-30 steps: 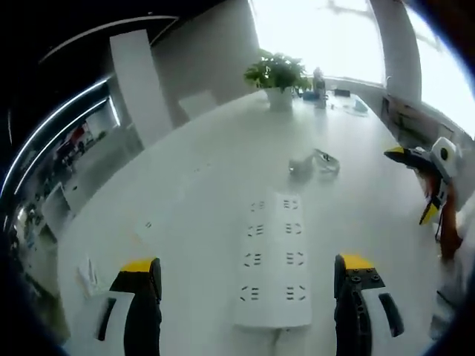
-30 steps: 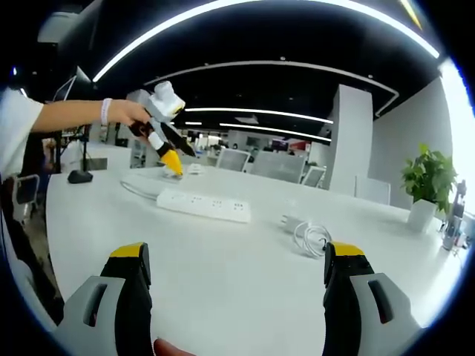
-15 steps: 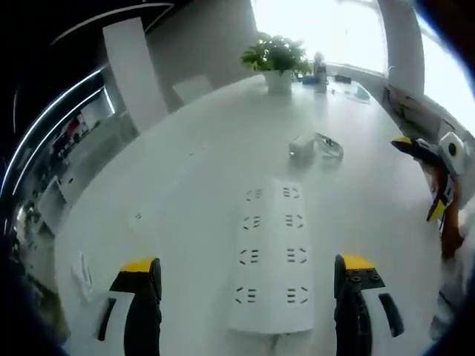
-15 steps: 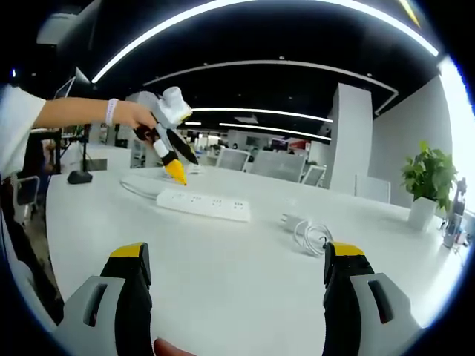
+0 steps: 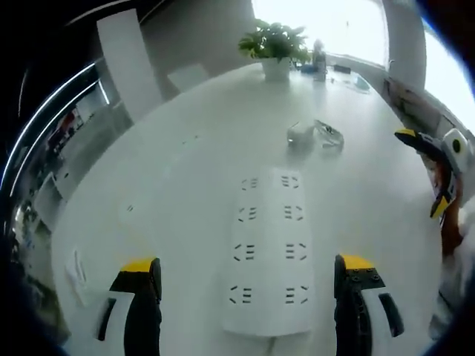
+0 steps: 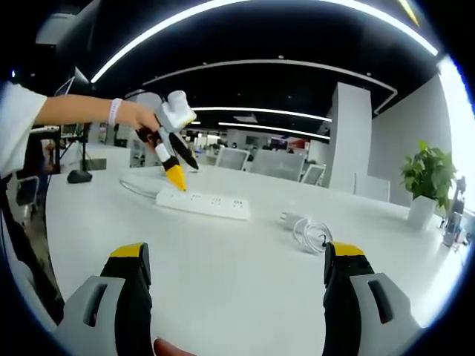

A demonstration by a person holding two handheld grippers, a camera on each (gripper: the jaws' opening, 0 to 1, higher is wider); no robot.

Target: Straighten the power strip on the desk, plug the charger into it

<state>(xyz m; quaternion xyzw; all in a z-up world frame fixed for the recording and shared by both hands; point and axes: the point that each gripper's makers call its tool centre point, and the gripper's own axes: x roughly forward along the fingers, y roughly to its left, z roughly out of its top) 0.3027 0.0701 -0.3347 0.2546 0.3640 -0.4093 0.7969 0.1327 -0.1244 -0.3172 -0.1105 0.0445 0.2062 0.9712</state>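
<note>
A long white power strip (image 5: 269, 248) lies on the white desk (image 5: 185, 170), running away from me between the open jaws of my left gripper (image 5: 249, 278), which hovers over its near end. Beyond its far end lies the white charger with its coiled cable (image 5: 315, 136). In the right gripper view the same strip (image 6: 204, 204) lies across the desk, the left gripper (image 6: 172, 159) points down at its left end, and the charger (image 6: 308, 230) rests to its right. My right gripper (image 6: 236, 285) is open and holds nothing; it also appears as the right gripper (image 5: 438, 174) at the desk's edge.
A potted plant (image 5: 274, 48) and a bottle (image 5: 318, 58) stand at the desk's far end. A small white item (image 5: 76, 268) lies near the left edge. Office chairs (image 6: 274, 165) line the far side, and a person's arm (image 6: 70, 113) holds the left gripper.
My left gripper has come down and forward over the strip's near end, so the strip looks larger between its jaws. The right gripper has stayed put.
</note>
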